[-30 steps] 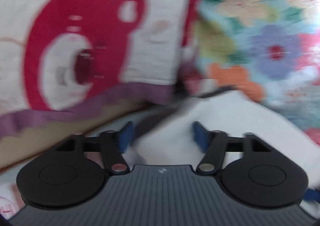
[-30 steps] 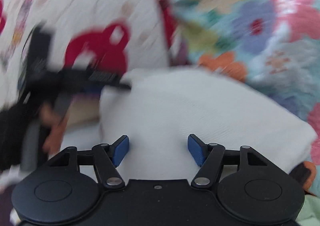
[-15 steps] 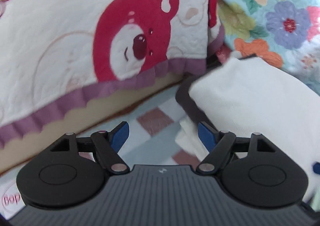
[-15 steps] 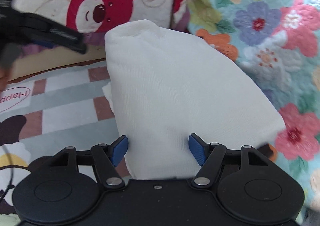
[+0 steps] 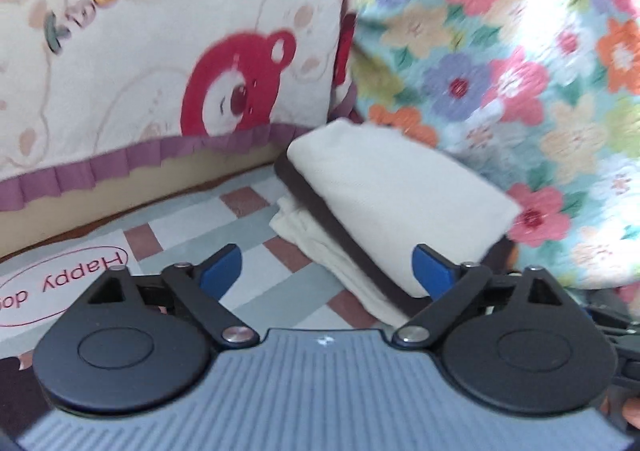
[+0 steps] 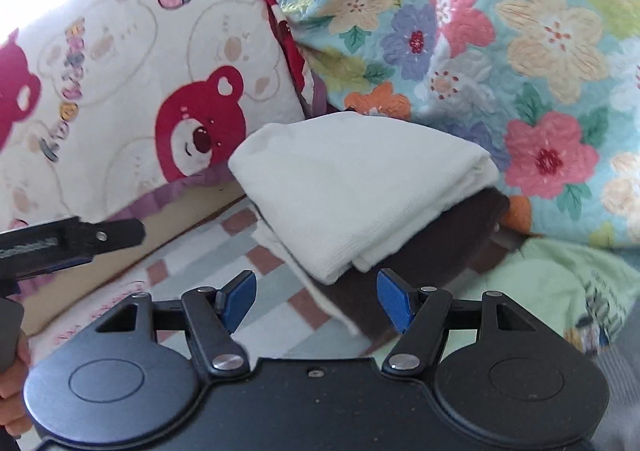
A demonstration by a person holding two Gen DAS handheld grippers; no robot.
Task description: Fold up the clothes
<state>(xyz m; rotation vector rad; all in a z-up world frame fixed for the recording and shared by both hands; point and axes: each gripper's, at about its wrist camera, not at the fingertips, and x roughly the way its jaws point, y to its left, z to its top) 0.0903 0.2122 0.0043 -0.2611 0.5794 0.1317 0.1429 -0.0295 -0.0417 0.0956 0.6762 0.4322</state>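
A folded white garment [image 5: 392, 195] tops a small stack, over a dark brown garment [image 5: 344, 235] and a cream one [image 5: 316, 247]. The stack lies on a checked mat. My left gripper [image 5: 326, 263] hangs short of the stack's near edge; its jaws are opening and press on nothing. In the right wrist view the white garment [image 6: 360, 187] and the brown one [image 6: 440, 243] lie just ahead of my right gripper [image 6: 316, 285], which is open and free of the cloth. The left gripper [image 6: 80, 239] shows as a black finger at the left edge.
A cream pillow with red bears [image 5: 160, 71] stands behind the stack at the left. A floral quilt [image 5: 500, 71] rises on the right. The checked mat [image 5: 256, 251] bears a "Happy" label [image 5: 60, 283]. A pale green garment [image 6: 560, 279] lies at the right.
Both grippers have drawn back from the stack. The white garment, earlier between the right fingers, now lies ahead of them. The left jaws stand wider.
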